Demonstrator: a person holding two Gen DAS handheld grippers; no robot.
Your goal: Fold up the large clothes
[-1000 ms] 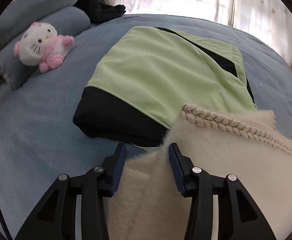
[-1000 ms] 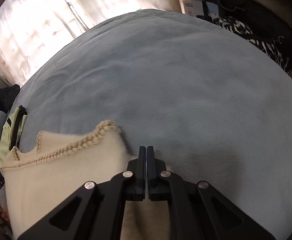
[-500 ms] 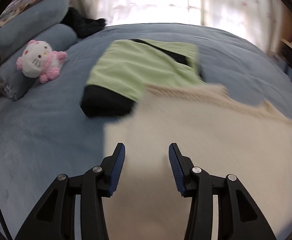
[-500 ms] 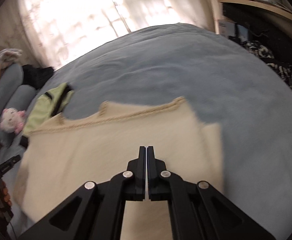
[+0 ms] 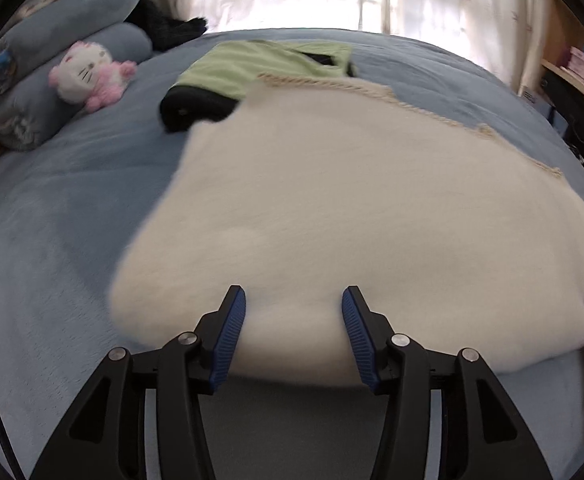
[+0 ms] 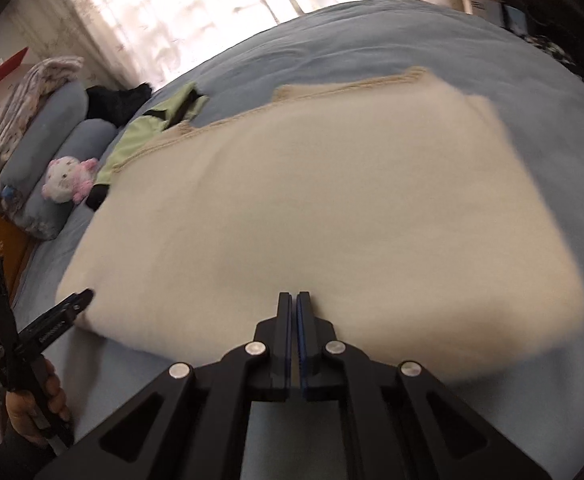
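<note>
Pulling back, you've let the cream sweater point(image 5: 352, 208) drop folded onto the bed point(image 5: 51, 220): left hand-held gripper point(image 5: 294, 330) gapes wide, right hand-held gripper point(image 6: 294, 340) pinched together, holding nothing. Beyond the sweater lies the green garment point(image 5: 259, 66).

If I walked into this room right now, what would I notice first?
Probably the big fluffy cream sweater with a braided trim, spread across the middle of the blue bed. Next, the pink and white Hello Kitty plush leaning on the gray pillows at the far left. Beside it lies a folded green and black garment, its near edge tucked under the sweater.
</note>
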